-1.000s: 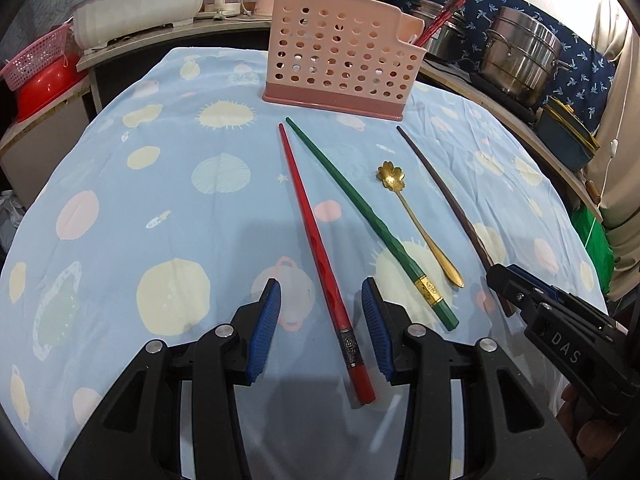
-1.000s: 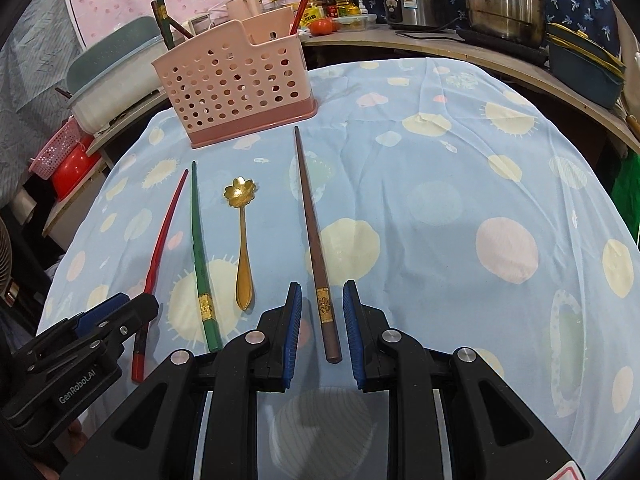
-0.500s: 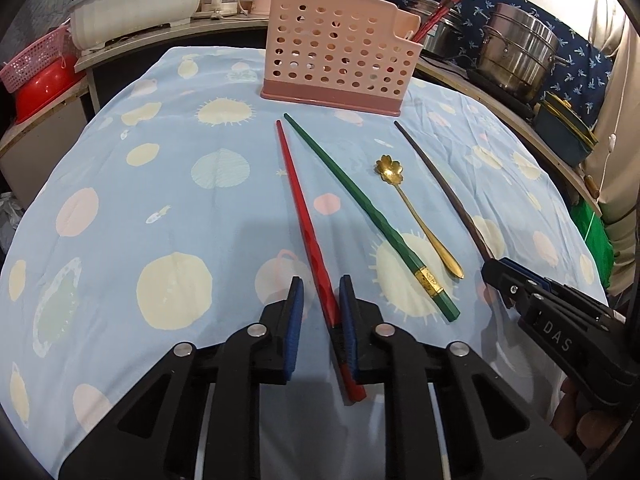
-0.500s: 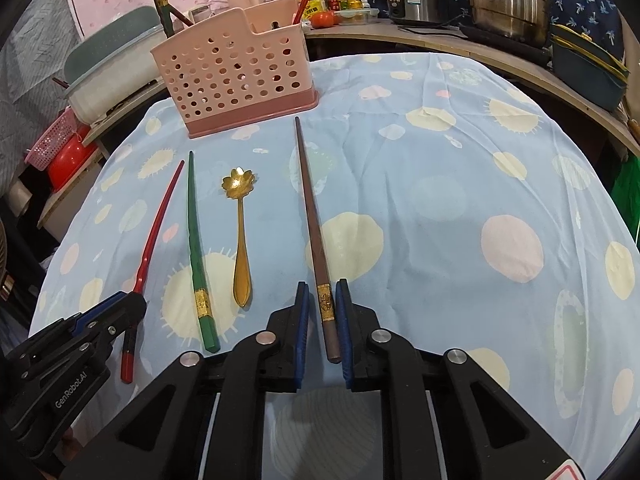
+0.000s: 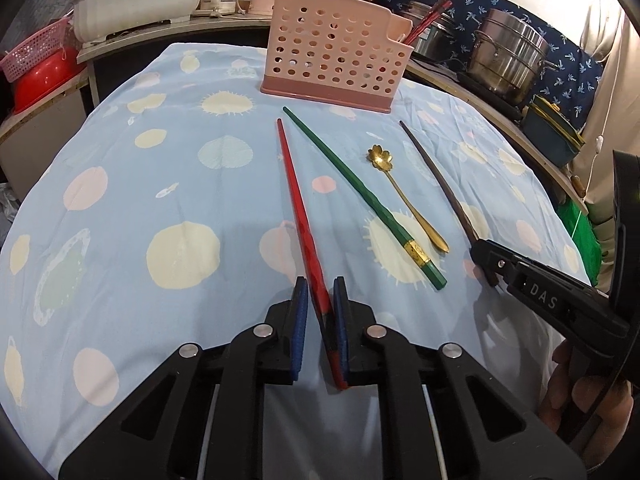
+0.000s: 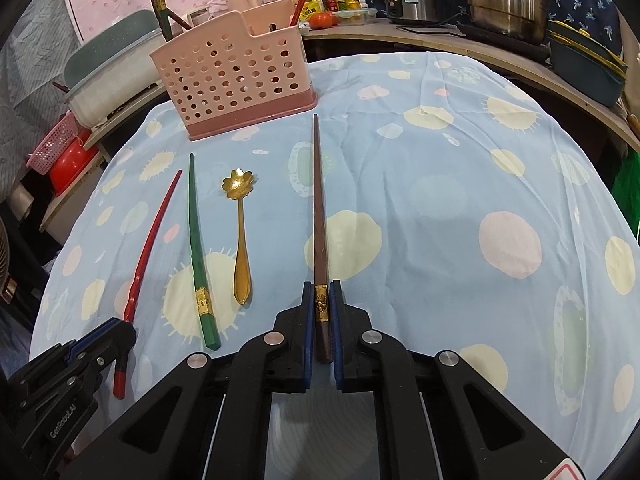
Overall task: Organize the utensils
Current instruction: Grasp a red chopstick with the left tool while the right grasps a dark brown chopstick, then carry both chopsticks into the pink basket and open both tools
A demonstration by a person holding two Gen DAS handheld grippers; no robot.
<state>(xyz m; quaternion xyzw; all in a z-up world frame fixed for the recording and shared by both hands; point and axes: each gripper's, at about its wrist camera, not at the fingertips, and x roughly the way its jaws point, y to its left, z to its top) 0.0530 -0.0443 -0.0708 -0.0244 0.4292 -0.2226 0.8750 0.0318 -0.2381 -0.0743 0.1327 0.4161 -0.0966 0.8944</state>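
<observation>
Four utensils lie side by side on the blue spotted cloth, in front of a pink perforated holder (image 5: 332, 52) (image 6: 236, 76) that has chopsticks standing in it. My left gripper (image 5: 320, 284) is closing, its blue pads on the thick end of the red chopstick (image 5: 294, 196). My right gripper (image 6: 321, 286) is also closing, its pads tight on the gold-banded end of the brown chopstick (image 6: 318, 200). Between them a green chopstick (image 5: 360, 192) and a gold flower spoon (image 5: 404, 200) lie free. Both held chopsticks still rest on the cloth.
Steel pots (image 5: 504, 56) and a dark lidded box (image 5: 552, 140) stand on the shelf at the right. A white basin (image 5: 136, 4) and a red bowl (image 5: 40, 80) sit beyond the table's left edge. A hand (image 5: 588, 400) holds the right gripper.
Both grippers went from open to closed on their chopsticks: the left around the red one, the right around the brown one. Both slid slightly forward along them.
</observation>
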